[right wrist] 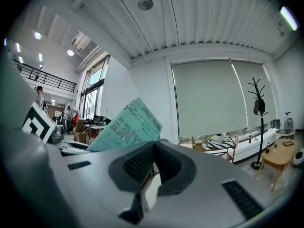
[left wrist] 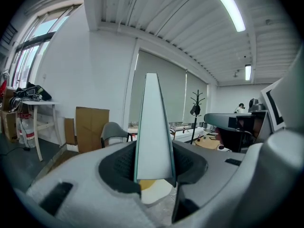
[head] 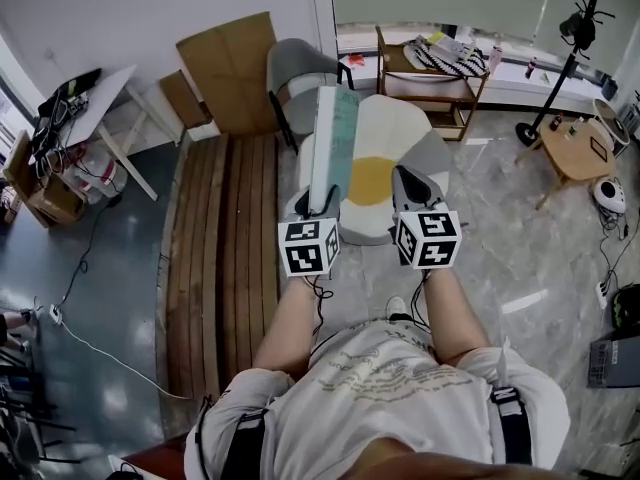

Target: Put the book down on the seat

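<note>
The book (head: 333, 138), the only one here, stands on edge between the two pads of the left gripper (head: 325, 203), which clamp its near end from both sides. In the left gripper view it rises out of the jaws as a narrow pale wedge (left wrist: 153, 127). It is held in the air just above the near left part of the seat (head: 400, 128). Its long axis runs straight away from the person, its far end reaching over the seat. There are two grippers. The right gripper (head: 405, 183) hangs beside the book over the seat's middle, with its jaws drawn narrow and nothing between them, though whether the tips quite touch is hard to tell. The single seat is white with a yellow round patch. Behind it stands one grey chair (head: 300, 73), with cardboard (head: 230, 68) to that chair's left.
</note>
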Demonstrator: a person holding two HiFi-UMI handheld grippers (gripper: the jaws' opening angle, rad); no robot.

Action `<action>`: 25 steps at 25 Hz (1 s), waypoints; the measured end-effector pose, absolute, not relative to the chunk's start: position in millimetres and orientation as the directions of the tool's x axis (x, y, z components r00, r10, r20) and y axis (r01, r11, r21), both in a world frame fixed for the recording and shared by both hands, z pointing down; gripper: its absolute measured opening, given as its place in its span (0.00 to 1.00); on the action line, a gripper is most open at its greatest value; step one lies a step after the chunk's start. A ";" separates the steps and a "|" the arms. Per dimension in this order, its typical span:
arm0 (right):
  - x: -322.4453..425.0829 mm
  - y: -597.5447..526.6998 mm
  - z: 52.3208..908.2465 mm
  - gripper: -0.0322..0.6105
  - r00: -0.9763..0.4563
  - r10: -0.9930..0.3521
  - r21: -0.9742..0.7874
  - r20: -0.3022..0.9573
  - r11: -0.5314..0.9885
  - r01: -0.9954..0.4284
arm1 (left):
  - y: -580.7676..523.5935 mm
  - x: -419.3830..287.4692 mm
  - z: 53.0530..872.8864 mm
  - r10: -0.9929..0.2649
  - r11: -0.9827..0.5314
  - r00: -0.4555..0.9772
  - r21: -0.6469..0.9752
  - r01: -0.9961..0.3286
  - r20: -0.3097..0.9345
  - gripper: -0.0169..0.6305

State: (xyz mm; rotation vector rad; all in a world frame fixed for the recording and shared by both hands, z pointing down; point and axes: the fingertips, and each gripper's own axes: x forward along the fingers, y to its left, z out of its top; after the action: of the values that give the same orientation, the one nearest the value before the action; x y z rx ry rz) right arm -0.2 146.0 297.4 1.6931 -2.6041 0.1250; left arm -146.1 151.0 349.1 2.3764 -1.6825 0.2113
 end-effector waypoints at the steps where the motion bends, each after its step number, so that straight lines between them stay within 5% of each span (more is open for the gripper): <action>1: 2.0 136.6 295.5 0.09 -0.410 -0.910 -0.050 0.068 0.407 -0.912 | 142.8 -144.2 349.4 -0.912 -0.314 0.329 0.097 -0.944 0.247 0.29; 25: 108.9 -14.1 278.5 0.09 -0.501 -0.865 -0.085 0.028 0.497 -0.863 | -0.1 -34.0 329.3 -0.940 -0.231 0.246 0.087 -0.969 0.238 0.29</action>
State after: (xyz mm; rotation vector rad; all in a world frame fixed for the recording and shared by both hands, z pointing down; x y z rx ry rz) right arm 108.9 -14.1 278.5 1.5780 -2.7336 0.1387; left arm -34.0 -0.1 329.3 2.2993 -1.7957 0.1990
